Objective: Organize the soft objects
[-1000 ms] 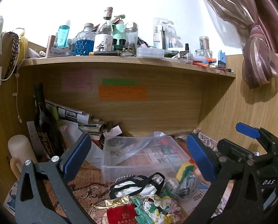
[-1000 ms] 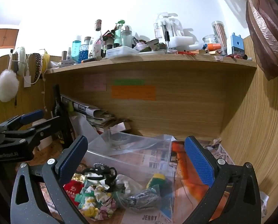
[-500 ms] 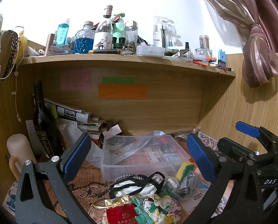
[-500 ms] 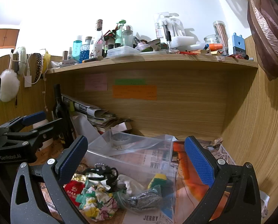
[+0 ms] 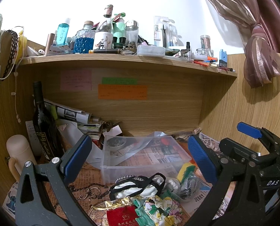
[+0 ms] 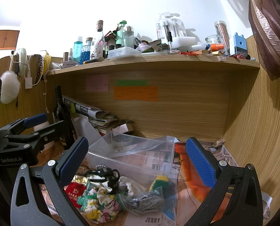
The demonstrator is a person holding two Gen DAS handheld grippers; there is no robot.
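L gripper (image 5: 140, 156): fingers (image 5: 77, 155) spread wide, nothing between them; blue ribbed pads on dark speckled arms. R gripper (image 6: 137, 155): same build, fingers (image 6: 199, 162) also released, holding nothing. Both hover above the pile, no contact.

Soft objects heaped at the near edge of the surface (image 5: 87, 186), which is covered w/ printed newspaper-style sheets:
- red velvet pouch (image 5: 121, 216), gold drawstring top, gold lettering.
- floral scrunchie (image 5: 158, 210), crumpled green/yellow/white fabric, touching the pouch's right side.
- white cloth w/ black strap (image 5: 138, 185), strap looped over it, small beaded section; lies just behind the pouch & scrunchie.
- clear plastic bag (image 6: 145, 199) holding a grey metallic scouring pad; right of the cloth.
- yellow-green sponge (image 6: 159, 181), blocky, leaning against the bin's front wall.

Clear plastic bin (image 5: 140, 162): rectangular, translucent, sits mid-surface just behind the pile. Inside: a thin clear film sheet draped over the back rim, a small round dish of tiny bits at the back-left corner. No soft items in it.

Back-left corner: dark glass wine bottle (image 5: 44, 124) upright, stack of rolled papers (image 5: 74, 114) beside it. Shelf (image 5: 121, 60) above, crowded w/ bottles & jars.
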